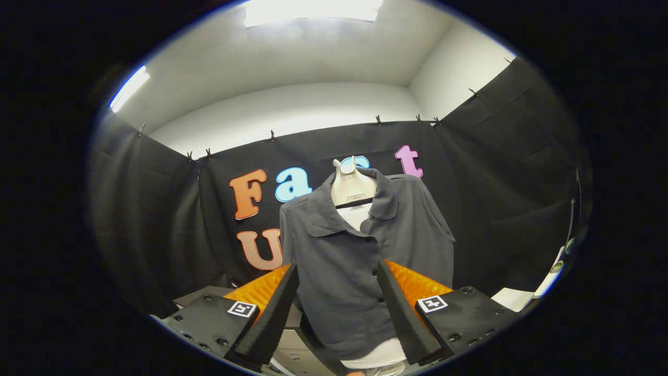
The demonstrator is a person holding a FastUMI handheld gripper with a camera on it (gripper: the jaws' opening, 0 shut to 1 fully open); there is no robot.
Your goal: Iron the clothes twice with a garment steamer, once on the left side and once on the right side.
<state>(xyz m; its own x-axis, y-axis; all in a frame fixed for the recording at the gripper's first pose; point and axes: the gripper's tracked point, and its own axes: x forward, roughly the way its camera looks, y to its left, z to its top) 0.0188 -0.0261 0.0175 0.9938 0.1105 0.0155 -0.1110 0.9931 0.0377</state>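
Shirt (360, 250): dark, buttoned, hung on mannequin (352, 185) ahead of the gripper (338, 305), front facing out for steaming.
Jaws: spread wide, nothing held, shirt framed between them.
Steamer: can't spot it; likely pickup comes first.

The gripper (338, 271) hangs with its fingers spread, nothing between them, just short of a dark grey shirt (360, 250) buttoned on a pale mannequin (352, 185).
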